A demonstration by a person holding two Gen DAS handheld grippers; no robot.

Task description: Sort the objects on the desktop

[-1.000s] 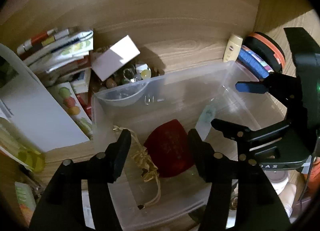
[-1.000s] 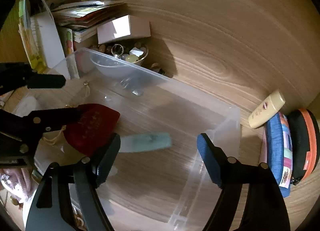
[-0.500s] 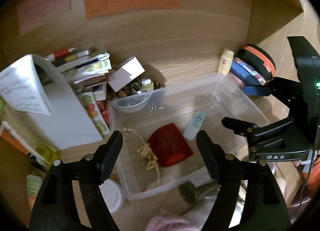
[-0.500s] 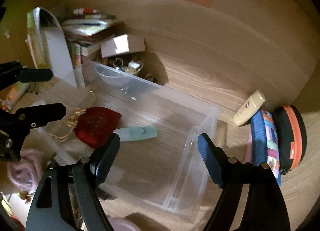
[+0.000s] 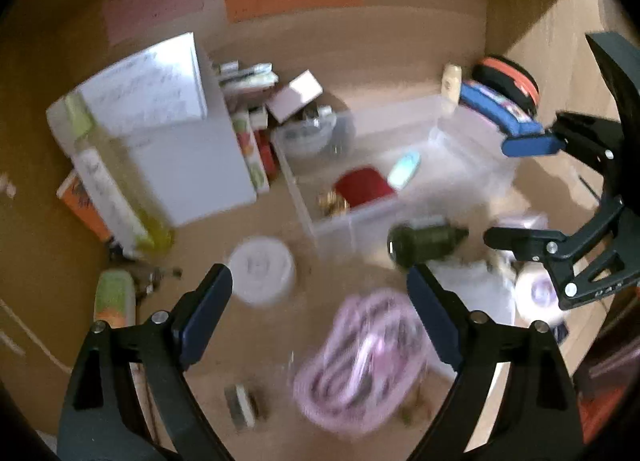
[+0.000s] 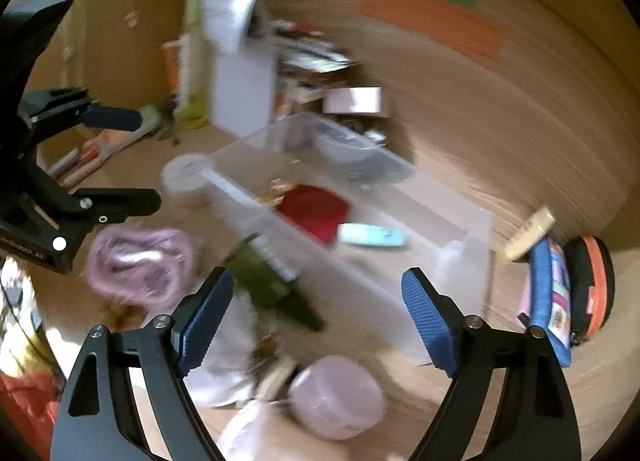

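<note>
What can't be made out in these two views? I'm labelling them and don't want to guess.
- Text on the white paper: left wrist view, motion blur.
- Small bowl's contents: right wrist view, blurred, behind the clear bin wall.
- Dark green object: smeared in both views.

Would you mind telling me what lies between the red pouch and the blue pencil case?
In the right wrist view, a pale turquoise tube lies beside the red pouch inside the clear plastic bin, whose end wall stands before the blue pencil case.
</note>
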